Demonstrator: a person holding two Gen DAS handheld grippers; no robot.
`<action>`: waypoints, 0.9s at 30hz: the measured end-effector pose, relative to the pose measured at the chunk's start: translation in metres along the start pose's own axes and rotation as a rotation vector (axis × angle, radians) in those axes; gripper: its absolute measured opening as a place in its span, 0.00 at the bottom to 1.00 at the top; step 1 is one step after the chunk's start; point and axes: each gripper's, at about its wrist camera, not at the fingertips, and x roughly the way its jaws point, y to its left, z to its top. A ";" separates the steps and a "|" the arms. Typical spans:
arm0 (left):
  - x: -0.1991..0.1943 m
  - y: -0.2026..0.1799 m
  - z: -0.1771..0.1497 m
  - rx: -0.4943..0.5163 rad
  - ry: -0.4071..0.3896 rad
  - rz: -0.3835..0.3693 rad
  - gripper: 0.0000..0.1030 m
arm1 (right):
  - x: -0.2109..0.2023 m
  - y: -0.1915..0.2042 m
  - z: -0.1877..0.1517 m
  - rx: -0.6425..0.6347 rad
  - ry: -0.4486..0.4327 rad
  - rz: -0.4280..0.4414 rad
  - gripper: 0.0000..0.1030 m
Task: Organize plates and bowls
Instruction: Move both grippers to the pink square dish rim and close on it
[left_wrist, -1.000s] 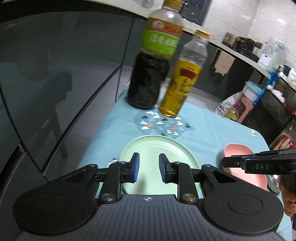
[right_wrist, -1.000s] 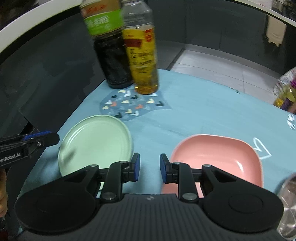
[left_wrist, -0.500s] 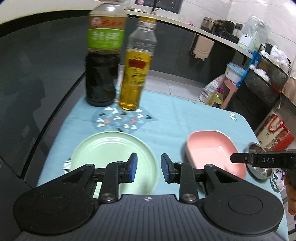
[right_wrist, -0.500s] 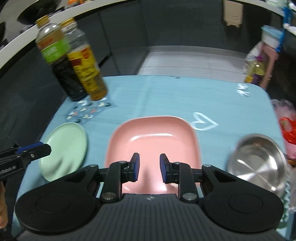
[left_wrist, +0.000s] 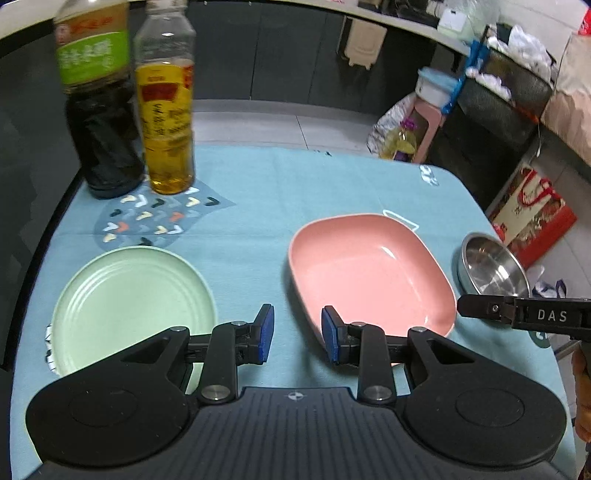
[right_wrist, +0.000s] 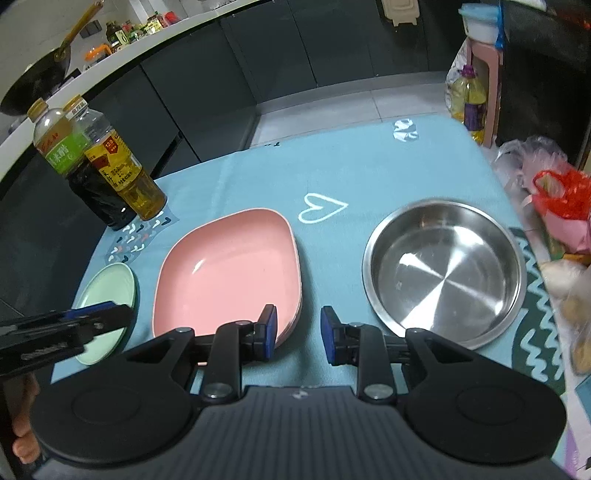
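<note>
Both views are swinging rightward compared with a second ago: the left camera, then filled by the green plate and the bottles, is now taking in the whole desk (left_wrist: 332, 184), and the right camera is now showing the steel bowl in full. That suggests the person is surveying the pieces before picking one; nothing is stacked yet.

Going left to right, the dark sauce bottle (left_wrist: 99, 122) and the oil bottle (left_wrist: 166, 125) are standing upright at about 10 o'clock on the desk, the oil partly filling its bottle. The green plate (left_wrist: 129, 302) is lying empty at 8 o'clock. The left gripper (left_wrist: 297, 338) is hovering with its blue pads spread, holding nothing, between the green plate and the pink dish (left_wrist: 369, 269). The pink dish is sitting empty near the middle. The right gripper (right_wrist: 298, 334) is hanging likewise spread and empty, between the pink dish and the steel bowl (right_wrist: 443, 273). That bowl is resting empty at 3 o'clock, apart from the dish.
</note>
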 end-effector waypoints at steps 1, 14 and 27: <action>0.003 -0.002 0.001 0.004 0.006 0.003 0.25 | 0.001 -0.001 -0.001 0.005 0.002 0.011 0.22; 0.033 -0.014 0.003 0.008 0.090 0.022 0.25 | 0.016 -0.002 -0.003 0.018 0.020 0.026 0.22; 0.042 -0.018 -0.004 0.050 0.106 0.002 0.16 | 0.026 0.004 -0.005 -0.006 0.018 0.009 0.15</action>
